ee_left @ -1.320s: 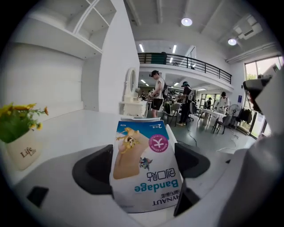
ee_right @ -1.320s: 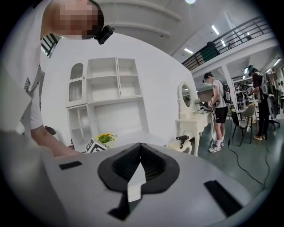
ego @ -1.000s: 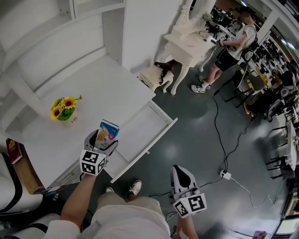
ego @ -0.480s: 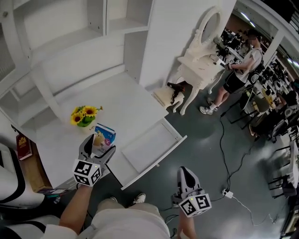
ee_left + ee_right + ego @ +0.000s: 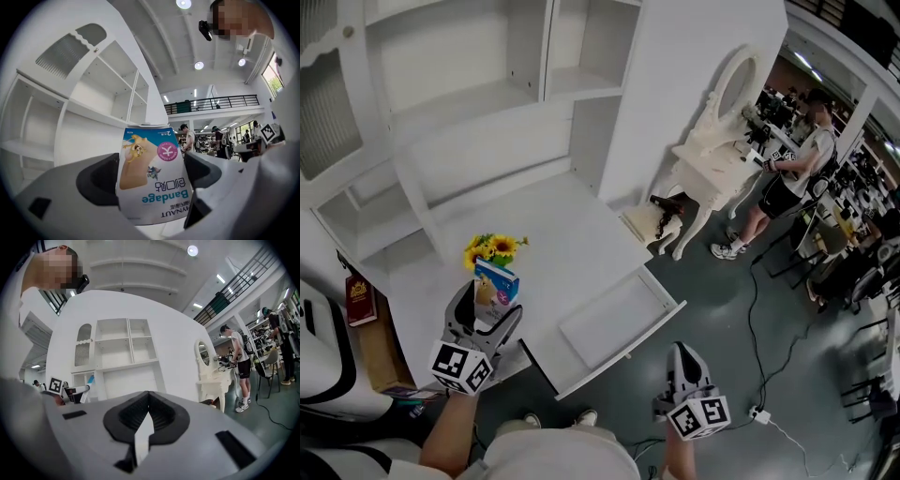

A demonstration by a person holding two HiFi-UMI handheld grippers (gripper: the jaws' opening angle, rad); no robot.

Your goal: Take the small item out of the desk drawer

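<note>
Left tongs (image 5: 486,305) are seen clamped on the bandage box (image 5: 150,178), held up over the worktop (image 5: 553,234), just beside the sunflower pot (image 5: 495,248). Right tongs (image 5: 682,354) are pressed together, held low beside the pulled-out drawer (image 5: 614,319).

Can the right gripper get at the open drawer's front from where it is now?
Probably yes: the right gripper, jaws shut and empty, hangs just off the front of the drawer, and the head view shows nothing between them.

Blue-white bandage box (image 5: 497,281) held apart from the open drawer (image 5: 614,321).
</note>
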